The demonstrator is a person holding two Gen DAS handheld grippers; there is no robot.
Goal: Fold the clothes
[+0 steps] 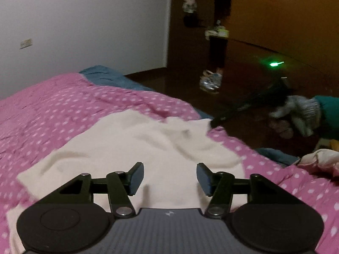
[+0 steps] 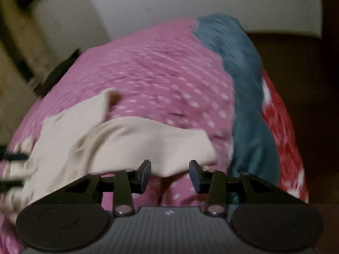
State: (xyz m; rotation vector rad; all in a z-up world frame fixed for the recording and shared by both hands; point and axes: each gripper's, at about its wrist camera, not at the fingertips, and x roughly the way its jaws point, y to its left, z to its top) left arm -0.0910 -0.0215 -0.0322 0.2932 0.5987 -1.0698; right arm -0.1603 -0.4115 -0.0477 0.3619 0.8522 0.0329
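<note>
A cream garment (image 1: 131, 146) lies spread on a pink polka-dot bedspread (image 1: 42, 110). My left gripper (image 1: 170, 177) hovers open just above the garment's near part, nothing between its fingers. In the left wrist view the right gripper's dark fingers (image 1: 220, 117) touch the garment's far corner, held by a gloved hand (image 1: 300, 114). In the right wrist view the cream garment (image 2: 131, 139) lies rumpled, its near corner just beyond my right gripper (image 2: 170, 174), which is open and empty. The pink bedspread (image 2: 161, 76) stretches behind it.
A blue blanket (image 2: 243, 89) runs along the bed's edge, with red patterned fabric (image 2: 281, 127) beside it. Dark brown floor (image 1: 264, 31) lies beyond the bed, with a standing person's legs and shoes (image 1: 211, 80). A white wall (image 1: 84, 21) is at left. Another pale cloth (image 1: 322, 158) sits at right.
</note>
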